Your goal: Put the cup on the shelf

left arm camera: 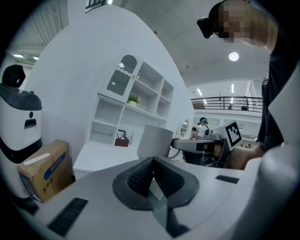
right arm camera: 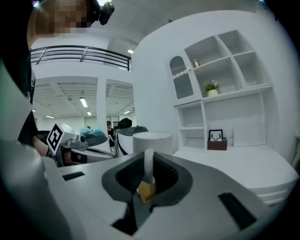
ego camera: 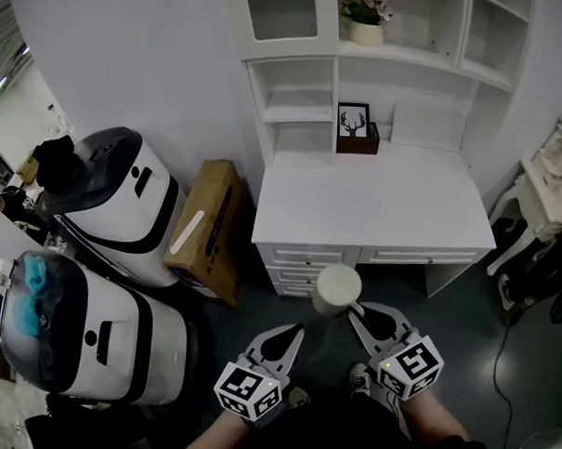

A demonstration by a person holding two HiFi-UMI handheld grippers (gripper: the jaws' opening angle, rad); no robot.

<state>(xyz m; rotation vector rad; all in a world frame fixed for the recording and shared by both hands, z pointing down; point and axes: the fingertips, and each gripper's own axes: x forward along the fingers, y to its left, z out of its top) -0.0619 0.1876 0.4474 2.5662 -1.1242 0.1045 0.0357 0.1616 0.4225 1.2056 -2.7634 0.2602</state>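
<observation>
white desk (ego camera: 375, 204) with shelves (ego camera: 428, 56) stands ahead. right gripper (ego camera: 353, 312) pinches the handle of the one cup (ego camera: 338, 288), upright, short of the desk. left gripper (ego camera: 298, 331) is closed, empty. best lift level (a handle grip can swing) toward a bare shelf beside one picture (ego camera: 353, 122).

Handle of cup (right arm camera: 152, 143) pinched between right gripper (right arm camera: 146, 177) jaws.

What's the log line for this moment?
right gripper: jaws shut on cup handle | left gripper: jaws shut, empty | cup: in front of desk, not yet on shelf
</observation>
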